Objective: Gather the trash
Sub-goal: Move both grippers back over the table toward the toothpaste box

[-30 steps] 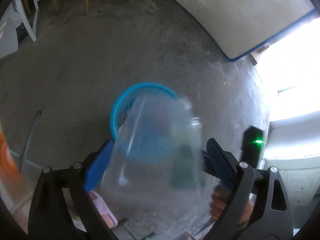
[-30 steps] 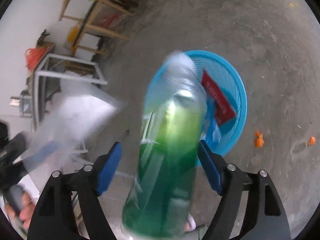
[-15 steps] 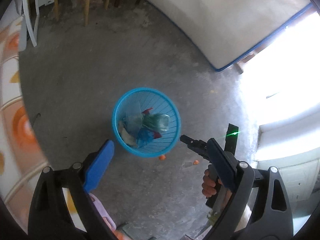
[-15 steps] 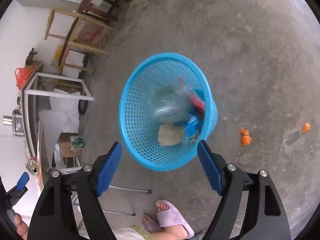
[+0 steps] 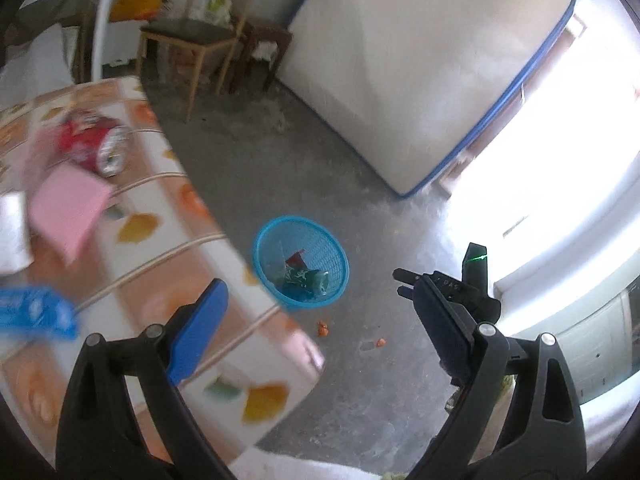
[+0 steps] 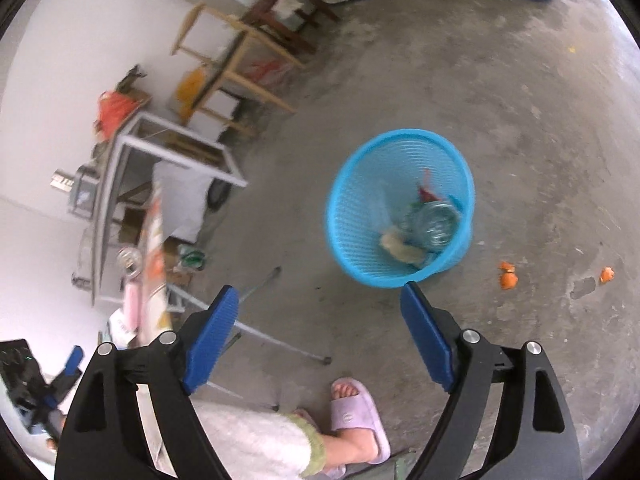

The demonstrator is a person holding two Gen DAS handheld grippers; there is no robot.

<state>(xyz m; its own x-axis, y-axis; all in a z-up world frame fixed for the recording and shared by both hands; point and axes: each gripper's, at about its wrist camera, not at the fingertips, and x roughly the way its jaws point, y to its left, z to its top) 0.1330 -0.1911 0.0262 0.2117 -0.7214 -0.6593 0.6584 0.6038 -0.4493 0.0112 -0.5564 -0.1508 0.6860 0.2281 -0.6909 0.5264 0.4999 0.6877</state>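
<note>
While above the blue basket [image 6: 400, 208], left tongs [image 5: 320, 324] wide apart, empty, right tongs [image 6: 320, 332] likewise

A wooden chair [image 5: 192, 40] stands beside a mattress [image 5: 420, 64] leaning against the wall.

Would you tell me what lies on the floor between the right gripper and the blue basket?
Only bare concrete separates the right gripper from the blue basket, in the right wrist view.

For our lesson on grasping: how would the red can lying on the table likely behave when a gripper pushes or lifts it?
The red can lies on its side, so a push would probably roll it along the table. It looks like thin metal, likely light and easily dented. Its smooth wall may slip between the pads.
</note>
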